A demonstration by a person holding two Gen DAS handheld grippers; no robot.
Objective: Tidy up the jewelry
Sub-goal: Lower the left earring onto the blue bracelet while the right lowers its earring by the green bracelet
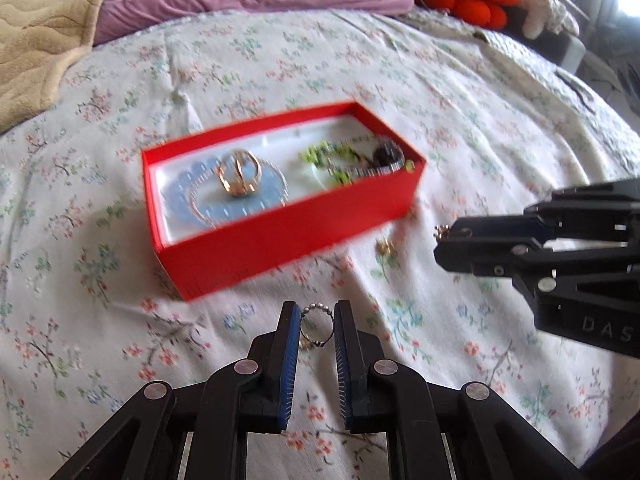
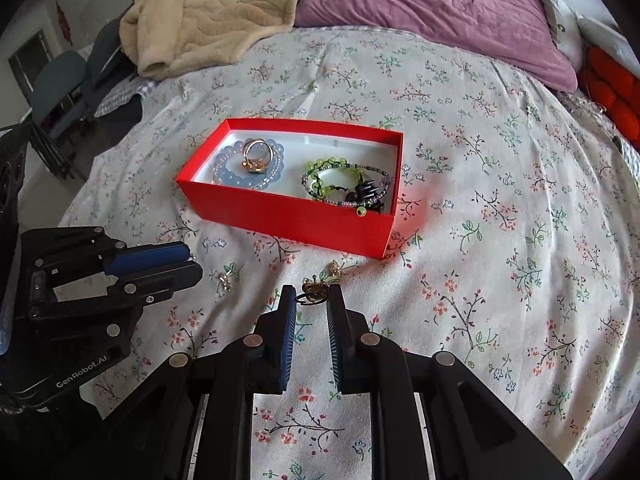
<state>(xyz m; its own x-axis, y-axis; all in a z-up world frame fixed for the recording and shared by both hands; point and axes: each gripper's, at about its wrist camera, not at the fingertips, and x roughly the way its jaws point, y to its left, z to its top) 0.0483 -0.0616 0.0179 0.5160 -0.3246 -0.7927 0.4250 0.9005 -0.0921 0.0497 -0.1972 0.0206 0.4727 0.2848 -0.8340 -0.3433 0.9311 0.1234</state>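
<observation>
While your left claw (image 1: pixel 317 322) pinches a thin silver beaded ring (image 1: pixel 317 326) upright between its nearly closed pads, your right claw (image 2: pixel 312 300) is likewise almost shut on a small gold ring (image 2: pixel 313 293) at its very tips. The red box (image 2: pixel 288 216) sits on the floral bedsheet (image 2: pixel 500 240) just ahead of both claws, with a blue bead bracelet (image 2: pixel 228 170) and a gold ring (image 2: pixel 256 156) in its left half and green and dark beaded bracelets (image 2: pixel 344 184) in its right. Two more small gold pieces (image 2: pixel 336 268) lie on the sheet between your right claw and the box's near wall, and another (image 2: pixel 226 282) lies just ahead of the left claw as the right camera sees it. Your main risk is the grip: both rings are held only at the tips, by their thin edges, so a jolt or a twist of the wrist could flick one out onto the busy floral pattern, where it would be hard to find. The bed is soft, so pressing down near the box could tilt it and shift what is inside. The claws are also close together, so crossing over the box at the same time could knock them against each other.
</observation>
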